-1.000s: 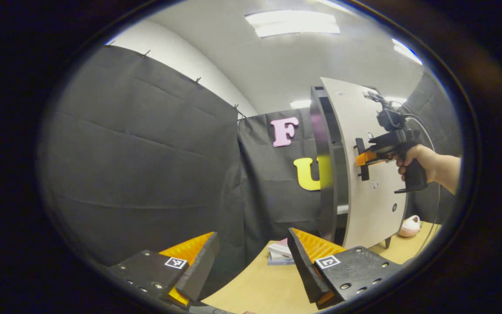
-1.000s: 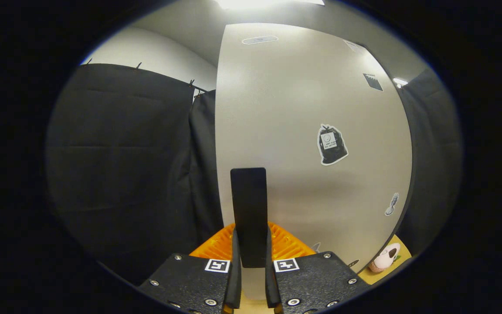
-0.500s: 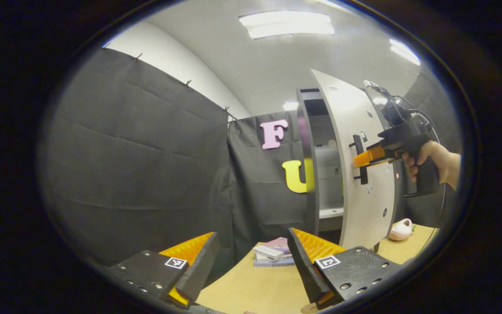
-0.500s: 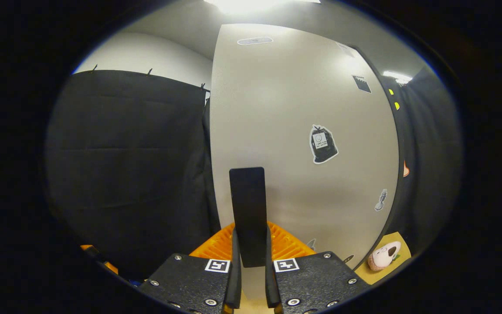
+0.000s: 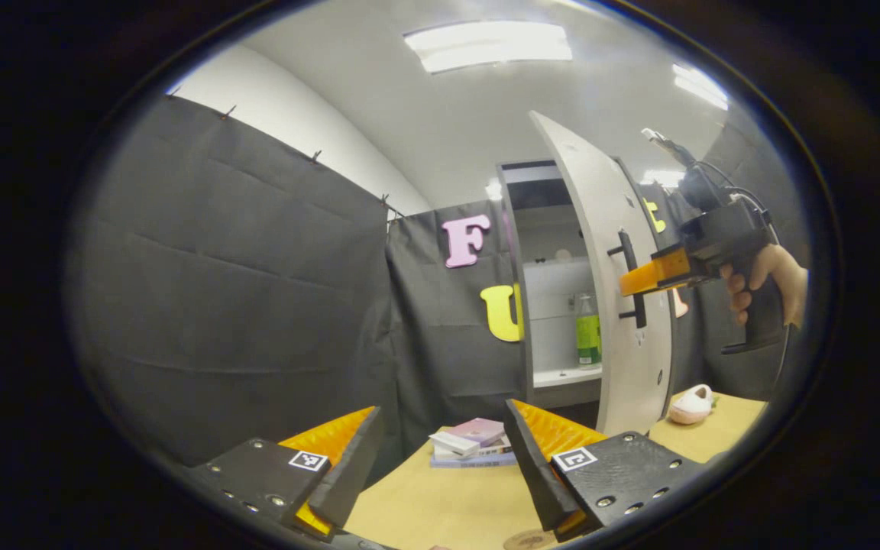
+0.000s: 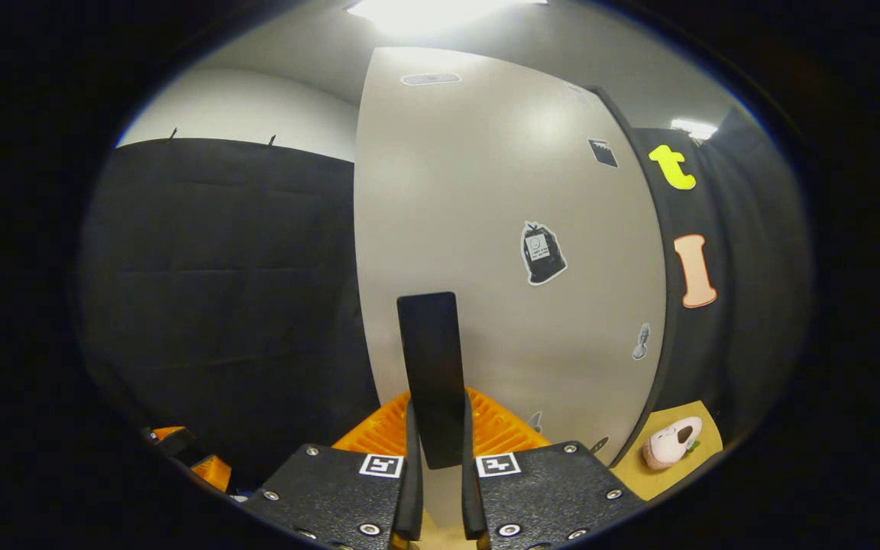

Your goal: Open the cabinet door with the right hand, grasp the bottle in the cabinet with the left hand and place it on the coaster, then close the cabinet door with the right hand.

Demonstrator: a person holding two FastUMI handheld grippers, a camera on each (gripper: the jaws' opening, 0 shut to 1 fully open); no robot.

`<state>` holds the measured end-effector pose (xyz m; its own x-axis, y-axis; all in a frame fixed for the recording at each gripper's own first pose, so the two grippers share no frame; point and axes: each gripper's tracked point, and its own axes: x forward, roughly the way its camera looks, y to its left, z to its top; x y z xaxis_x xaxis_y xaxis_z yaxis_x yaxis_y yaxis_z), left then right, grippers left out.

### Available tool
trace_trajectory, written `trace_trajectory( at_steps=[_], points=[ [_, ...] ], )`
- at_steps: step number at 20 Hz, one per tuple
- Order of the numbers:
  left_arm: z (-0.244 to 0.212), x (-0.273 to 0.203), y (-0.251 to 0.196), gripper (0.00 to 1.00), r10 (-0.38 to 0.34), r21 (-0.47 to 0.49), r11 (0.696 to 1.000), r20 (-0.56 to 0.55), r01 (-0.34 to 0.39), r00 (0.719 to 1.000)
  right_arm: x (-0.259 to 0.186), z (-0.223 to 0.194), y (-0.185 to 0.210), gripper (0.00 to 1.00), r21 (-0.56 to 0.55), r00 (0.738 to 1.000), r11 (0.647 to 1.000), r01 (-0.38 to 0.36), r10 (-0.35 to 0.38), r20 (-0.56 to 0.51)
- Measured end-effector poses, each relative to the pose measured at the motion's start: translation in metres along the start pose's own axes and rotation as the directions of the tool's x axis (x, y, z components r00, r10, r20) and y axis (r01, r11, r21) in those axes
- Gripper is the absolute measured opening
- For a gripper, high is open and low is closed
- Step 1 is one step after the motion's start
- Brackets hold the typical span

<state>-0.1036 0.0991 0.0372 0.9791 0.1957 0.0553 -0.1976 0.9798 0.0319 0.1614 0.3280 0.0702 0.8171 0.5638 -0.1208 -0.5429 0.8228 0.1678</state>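
Observation:
The pale cabinet door (image 5: 614, 305) stands swung open, and my right gripper (image 5: 642, 279), held by a hand (image 5: 772, 279), is shut on its black handle (image 5: 629, 276). In the right gripper view the handle (image 6: 426, 344) sits pinched between my right gripper (image 6: 438, 439) fingers, in front of the door (image 6: 501, 229). Inside the cabinet a green bottle (image 5: 587, 332) stands upright on a white shelf (image 5: 566, 376). My left gripper (image 5: 440, 466) is open and empty, low over the wooden table (image 5: 440, 504), well short of the cabinet. A brown round coaster edge (image 5: 529, 540) peeks out at the bottom.
A small stack of books (image 5: 470, 441) lies on the table before the cabinet. A pink plush toy (image 5: 690, 405) sits on the table right of the door, also seen past the door (image 6: 669, 444). Black cloth walls close in the left and back.
The door has swung further open with my right gripper on its handle, uncovering the shelf and the green bottle. My left gripper has stayed open in place.

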Motion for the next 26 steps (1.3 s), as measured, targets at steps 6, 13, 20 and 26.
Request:
trace_trajectory(
  at_steps=[6,13,20,26],
  points=[
    [0.007,-0.001,-0.039,0.9,-0.051,0.009,0.999,0.009,0.051,0.999,-0.018,0.002,-0.008,0.21,0.009,1.0,1.0,-0.017,0.017,0.008],
    [0.007,-0.004,-0.084,0.9,-0.117,-0.007,0.993,0.006,0.117,0.993,-0.034,0.003,-0.02,0.2,0.006,1.0,1.0,-0.01,0.01,0.01],
    [0.014,-0.011,-0.106,0.9,-0.15,-0.011,0.989,0.007,0.15,0.989,-0.053,0.004,-0.036,0.2,-0.005,0.999,0.999,0.039,-0.039,0.026],
    [0.016,-0.018,-0.13,0.9,-0.178,-0.012,0.984,-0.002,0.178,0.984,-0.081,0.006,-0.067,0.19,0.003,0.994,0.995,0.099,-0.099,0.047]
  ],
)
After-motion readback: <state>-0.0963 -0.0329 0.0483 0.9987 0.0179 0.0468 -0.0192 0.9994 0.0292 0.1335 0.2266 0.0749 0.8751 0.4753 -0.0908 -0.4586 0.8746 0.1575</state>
